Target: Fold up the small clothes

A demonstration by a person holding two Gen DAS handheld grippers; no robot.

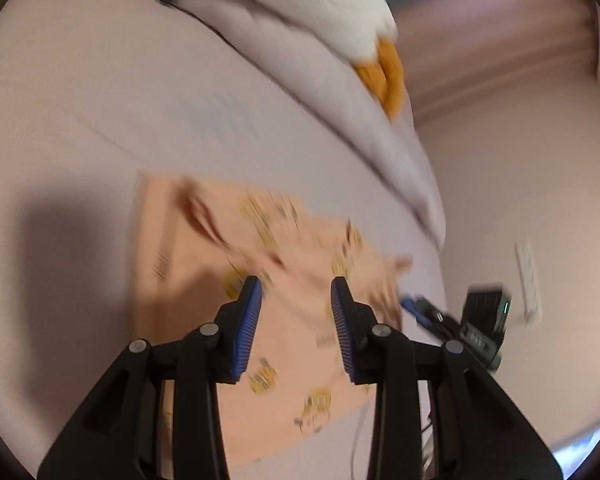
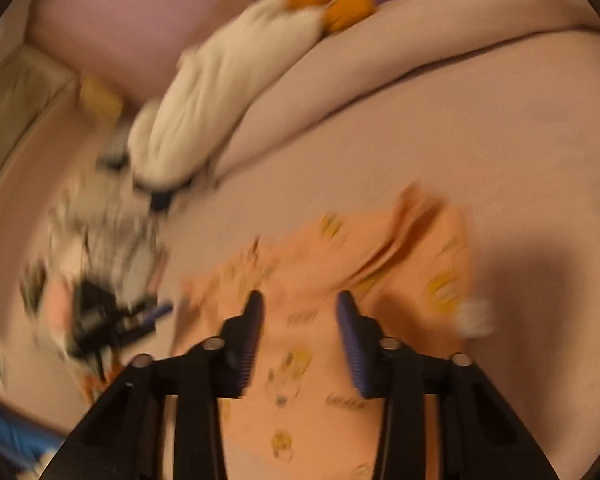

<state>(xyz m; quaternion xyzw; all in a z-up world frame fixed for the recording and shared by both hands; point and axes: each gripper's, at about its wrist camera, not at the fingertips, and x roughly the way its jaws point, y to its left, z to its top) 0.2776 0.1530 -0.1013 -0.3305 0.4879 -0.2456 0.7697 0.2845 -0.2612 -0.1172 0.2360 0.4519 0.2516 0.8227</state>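
On the pale bed sheet (image 1: 80, 120) lies the peach printed garment (image 1: 204, 280), spread mostly flat with one rumpled corner. We see our left tongs (image 1: 296, 284) above it, parted, nothing between the blue pads. Our right tongs (image 2: 300, 300) likewise stand parted and empty over the cloth. A white and orange plush toy (image 2: 228, 80) rests on the bedding beyond.

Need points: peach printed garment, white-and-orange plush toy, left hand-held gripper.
peach printed cotton garment (image 1: 204, 256): left wrist view, flat upper panel.
white-and-orange plush toy (image 2: 236, 92): right wrist view, white body.
left hand-held gripper (image 1: 296, 286): left wrist view, midway between blue-padded fingertips.
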